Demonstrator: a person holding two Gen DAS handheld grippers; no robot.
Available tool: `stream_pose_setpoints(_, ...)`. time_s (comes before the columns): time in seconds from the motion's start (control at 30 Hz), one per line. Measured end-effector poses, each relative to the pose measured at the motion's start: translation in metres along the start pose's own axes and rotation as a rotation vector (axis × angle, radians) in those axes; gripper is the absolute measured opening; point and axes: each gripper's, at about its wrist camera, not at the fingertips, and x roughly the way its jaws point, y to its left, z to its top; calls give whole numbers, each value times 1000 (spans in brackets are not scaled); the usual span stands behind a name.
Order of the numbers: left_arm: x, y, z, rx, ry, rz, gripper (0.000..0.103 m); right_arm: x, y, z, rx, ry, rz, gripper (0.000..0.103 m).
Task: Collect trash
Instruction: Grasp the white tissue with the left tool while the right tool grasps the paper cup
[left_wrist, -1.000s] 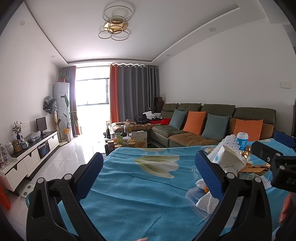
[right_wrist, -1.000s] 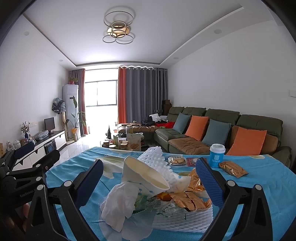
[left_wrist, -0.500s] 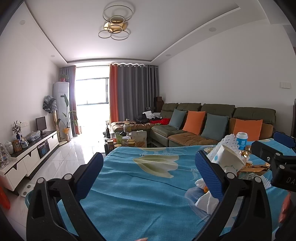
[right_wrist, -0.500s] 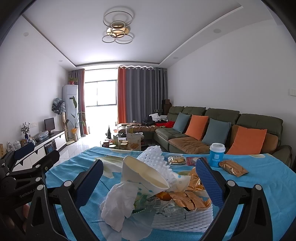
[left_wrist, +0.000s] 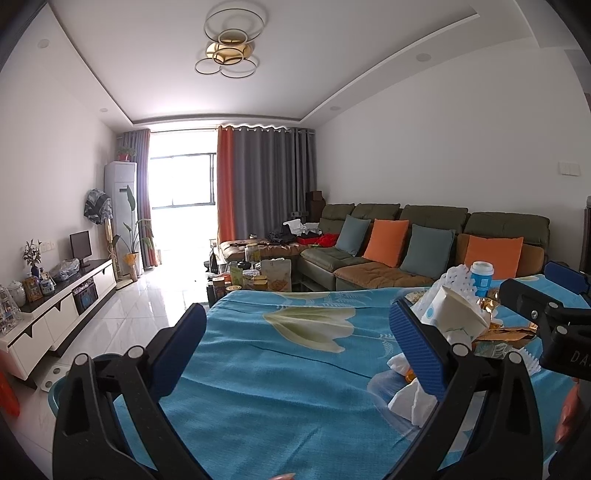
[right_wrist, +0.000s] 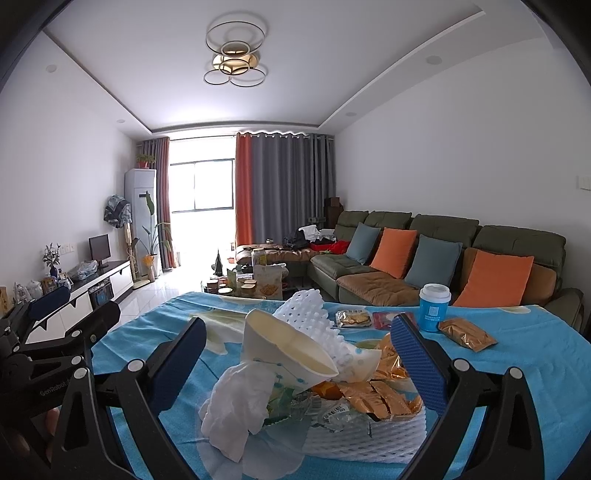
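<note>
A blue tablecloth (right_wrist: 517, 354) spreads beneath both grippers. The trash pile (right_wrist: 314, 380) sits between the right gripper's (right_wrist: 295, 354) wide-open, empty jaws; the left gripper (left_wrist: 295, 343), equally wide and empty, has it beyond its right jaw. Light, crushable stuff: paper bowl (right_wrist: 284, 350), foam netting (right_wrist: 314, 321), limp tissue (right_wrist: 236, 410). Pinching the bowl's rim looks safest.

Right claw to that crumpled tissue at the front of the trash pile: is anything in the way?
Nothing visible. The right claw is open and the crumpled tissue lies nearest it, at the pile's front, below the paper bowl.
</note>
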Motion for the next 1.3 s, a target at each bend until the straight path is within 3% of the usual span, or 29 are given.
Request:
stream_pose_setpoints(0.2, 1, -2, -3, 4, 21, -41, 97, 2, -1, 0, 1, 8, 5, 96)
stream_pose_setpoints(0.47, 19, -24, -15, 39, 152, -289, 97, 19, -12, -1, 24, 80, 35, 96)
stream_pose_setpoints(0.53, 23, -32, -20, 56, 181, -344, 97, 25, -16, -2, 31, 106, 55, 90)
stream_pose_setpoints(0.6, 30, -40, -25, 63, 215, -403, 97, 30, -20, -2, 32, 137, 81, 74)
stream_pose_setpoints(0.67, 39, -46, -31, 60, 259, -450, 97, 38, -22, -4, 38, 176, 116, 68)
stream_pose_setpoints(0.73, 47, -50, -37, 52, 305, -483, 89, 45, -24, -6, 45, 212, 161, 59)
stream_pose_setpoints(0.8, 55, -53, -42, 42, 355, -508, 74, 51, -23, -7, 36, 238, 185, 48)
stream_pose_setpoints(1.03, 78, -51, -56, -7, 459, -607, 34, 70, -5, -7, -64, 321, 253, 29)
stream_pose_setpoints(1.1, 80, -50, -58, -17, 475, -632, 15, 72, -4, -6, -72, 339, 278, 23)
stream_pose_setpoints(1.3, 79, -46, -59, -28, 497, -664, 4, 73, 5, -5, -116, 368, 325, 6)
